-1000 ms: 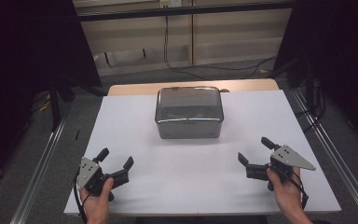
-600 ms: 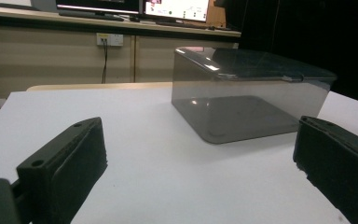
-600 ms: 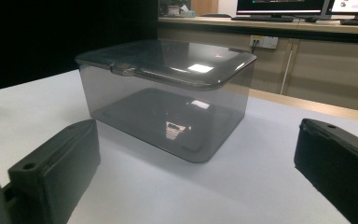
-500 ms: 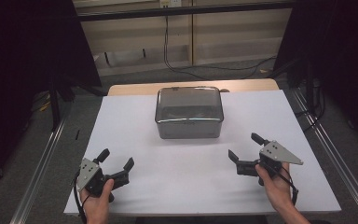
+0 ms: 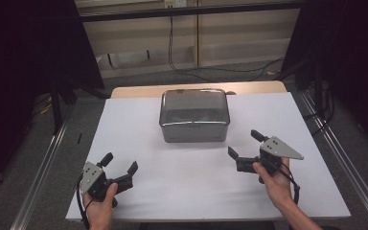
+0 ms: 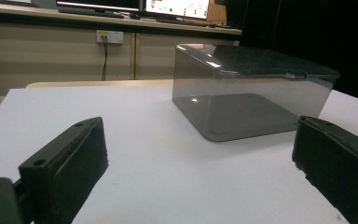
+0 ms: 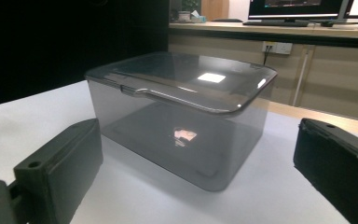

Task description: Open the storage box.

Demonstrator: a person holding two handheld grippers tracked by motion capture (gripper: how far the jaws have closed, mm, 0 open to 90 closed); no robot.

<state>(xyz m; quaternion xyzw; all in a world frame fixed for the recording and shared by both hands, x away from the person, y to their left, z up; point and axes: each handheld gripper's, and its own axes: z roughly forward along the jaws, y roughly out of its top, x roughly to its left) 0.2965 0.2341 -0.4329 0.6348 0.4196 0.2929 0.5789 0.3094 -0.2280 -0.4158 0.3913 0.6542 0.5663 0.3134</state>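
Observation:
A smoky transparent box with a closed lid (image 5: 194, 115) stands at the middle back of the white table (image 5: 139, 129). My left gripper (image 5: 120, 163) rests open near the front left corner, held by a hand, well apart from the box. My right gripper (image 5: 245, 143) is open, a short way off the box's front right corner. In the left gripper view the box (image 6: 247, 91) lies ahead and to the right of the gripper (image 6: 200, 163), whose jaws are spread wide. In the right gripper view the box (image 7: 182, 112) is close ahead of the wide-spread gripper (image 7: 198, 168).
The white sheet covers a wooden tabletop (image 5: 139, 91) whose back edge shows behind the box. Metal rails (image 5: 43, 163) run along both sides of the table. Beyond it are a wall with a socket (image 6: 108, 36), hanging cables (image 5: 171, 43) and monitors (image 7: 303, 9) on a counter.
My right gripper has moved left and forward towards the box's front right corner. The left gripper has stayed where it was. Both stay open.

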